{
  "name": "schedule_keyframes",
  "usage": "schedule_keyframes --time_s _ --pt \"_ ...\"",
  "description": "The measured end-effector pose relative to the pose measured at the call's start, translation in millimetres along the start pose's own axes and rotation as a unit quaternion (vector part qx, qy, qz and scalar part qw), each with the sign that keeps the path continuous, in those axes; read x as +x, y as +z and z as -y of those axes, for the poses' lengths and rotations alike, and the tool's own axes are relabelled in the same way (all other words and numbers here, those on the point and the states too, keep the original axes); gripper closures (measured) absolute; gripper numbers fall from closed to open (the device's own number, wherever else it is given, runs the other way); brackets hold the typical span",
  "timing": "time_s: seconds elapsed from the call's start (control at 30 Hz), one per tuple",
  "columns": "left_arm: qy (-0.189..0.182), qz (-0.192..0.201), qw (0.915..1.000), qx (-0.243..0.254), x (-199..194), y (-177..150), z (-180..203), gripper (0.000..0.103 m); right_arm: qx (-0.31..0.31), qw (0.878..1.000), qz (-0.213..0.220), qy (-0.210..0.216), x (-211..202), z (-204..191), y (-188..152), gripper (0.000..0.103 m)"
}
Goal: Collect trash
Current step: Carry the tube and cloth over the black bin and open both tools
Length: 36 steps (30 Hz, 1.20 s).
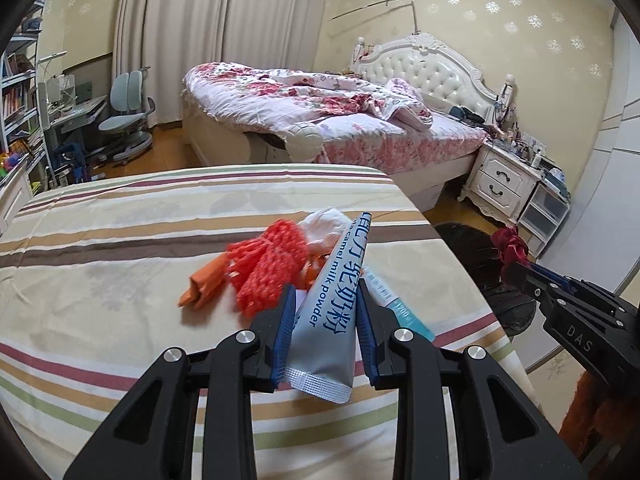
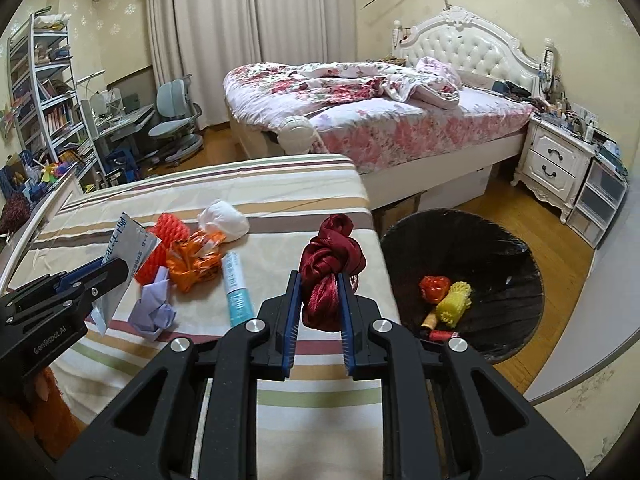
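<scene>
Your left tongs point(image 1: 326, 300) clamp milk powder sachet point(image 1: 330, 312) above striped bed point(image 1: 120, 240). Your right tongs point(image 2: 319, 286) pinch red ribbon point(image 2: 330, 264) near bed edge, beside black bin point(image 2: 500, 248). Remaining trash point(image 2: 192, 260) lies on bed.

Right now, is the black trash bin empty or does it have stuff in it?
Not empty: the trash bin holds a red wad, yellow foam net and thread spools.

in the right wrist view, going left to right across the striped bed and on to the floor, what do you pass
left gripper holding a silver packet → purple crumpled paper → orange wrapper → teal and white tube → dark red ribbon bundle in the right gripper → black trash bin on the floor
</scene>
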<state>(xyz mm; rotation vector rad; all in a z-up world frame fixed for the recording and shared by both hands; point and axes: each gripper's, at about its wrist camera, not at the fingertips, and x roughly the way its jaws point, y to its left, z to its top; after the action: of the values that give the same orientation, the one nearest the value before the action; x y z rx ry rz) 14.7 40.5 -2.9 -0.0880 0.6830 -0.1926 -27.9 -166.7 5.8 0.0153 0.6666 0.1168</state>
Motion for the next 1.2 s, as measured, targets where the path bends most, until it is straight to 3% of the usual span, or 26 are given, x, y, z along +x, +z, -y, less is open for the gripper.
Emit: schedule_keyframes --time_s 0.47,1.2 --pt "-0.050 -0.005 0.9972 0.055 64.2 30.5 84.6 0.073 0.033 0.998 0.002 -0.047 24.1 81.4 15.7 0.085" --pt "-0.054 -0.045 0.9902 0.120 138.8 40.0 159.4 0.072 0.075 0.995 -0.013 -0.068 67.8 145.1 15.7 0.085"
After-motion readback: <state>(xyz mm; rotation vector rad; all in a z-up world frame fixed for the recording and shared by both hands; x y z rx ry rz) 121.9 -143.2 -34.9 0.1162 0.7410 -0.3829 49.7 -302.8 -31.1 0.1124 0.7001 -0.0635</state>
